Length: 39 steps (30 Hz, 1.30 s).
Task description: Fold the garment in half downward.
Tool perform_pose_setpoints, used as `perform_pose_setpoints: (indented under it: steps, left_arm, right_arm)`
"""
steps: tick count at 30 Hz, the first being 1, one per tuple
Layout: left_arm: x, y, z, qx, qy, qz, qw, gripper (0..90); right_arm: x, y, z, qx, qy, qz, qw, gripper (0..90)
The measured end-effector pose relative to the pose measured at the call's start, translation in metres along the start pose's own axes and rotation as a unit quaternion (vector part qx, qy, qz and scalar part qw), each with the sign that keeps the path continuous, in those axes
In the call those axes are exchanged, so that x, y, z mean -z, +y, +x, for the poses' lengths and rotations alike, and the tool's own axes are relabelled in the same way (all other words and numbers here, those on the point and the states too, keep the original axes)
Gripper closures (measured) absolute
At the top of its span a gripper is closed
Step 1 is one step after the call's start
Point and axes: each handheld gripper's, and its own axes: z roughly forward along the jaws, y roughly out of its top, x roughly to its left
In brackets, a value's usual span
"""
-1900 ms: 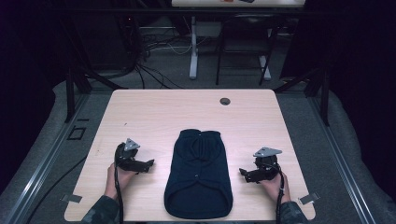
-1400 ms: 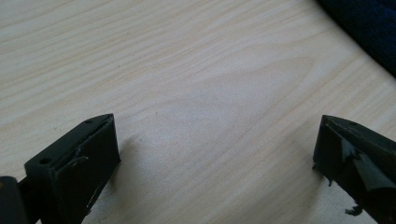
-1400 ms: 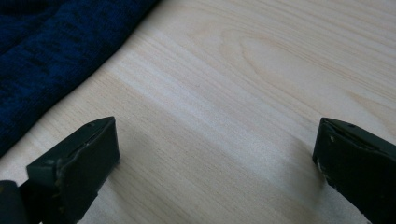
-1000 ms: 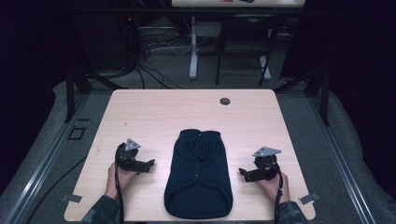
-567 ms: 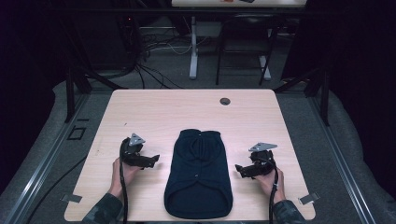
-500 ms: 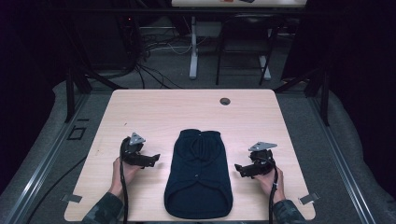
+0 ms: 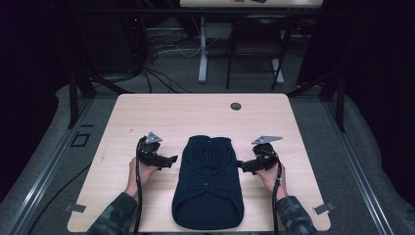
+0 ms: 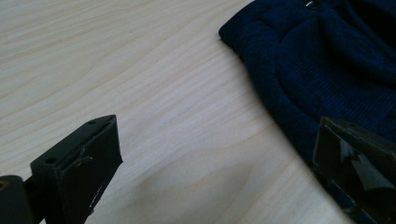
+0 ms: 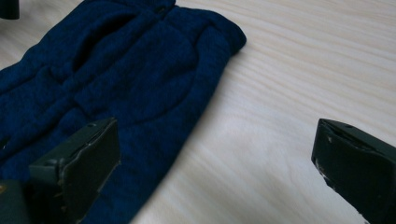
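Flanking the folded dark-blue knitted garment (image 7: 208, 182) lying mid-way along the pale wooden table's (image 7: 195, 110) near side, I hold my left gripper (image 7: 169, 160) and right gripper (image 7: 242, 166) wide-jawed at its side edges, probably next pinching both hems.

In the left gripper view the dark blue garment (image 8: 327, 60) runs off the frame at 1 to 3 o'clock, and one jaw of the left tool (image 8: 224, 158) covers its edge at 4 o'clock. In the right gripper view the garment (image 9: 116, 79) is cut off from 9 to 11 o'clock. In the high view the small dark round thing (image 7: 236, 106) near the counter's (image 7: 161, 112) far edge, at 12 o'clock, is too small to identify.
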Motion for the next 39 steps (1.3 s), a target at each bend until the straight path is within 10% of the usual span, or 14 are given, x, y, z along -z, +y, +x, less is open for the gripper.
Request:
perform_pose_setpoints:
  steps: [18,39]
  left_arm:
    - [-0.024,0.041,-0.002,-0.005,-0.019,0.011,0.9998,1.5]
    - [-0.071,0.061,-0.017,0.006,-0.048,0.052,0.9975,11.8]
  right_arm:
    - [-0.045,0.057,0.013,0.019,0.008,0.032,0.9993,2.9]
    - [-0.083,0.069,0.006,-0.018,-0.023,0.068,0.9973,19.1]
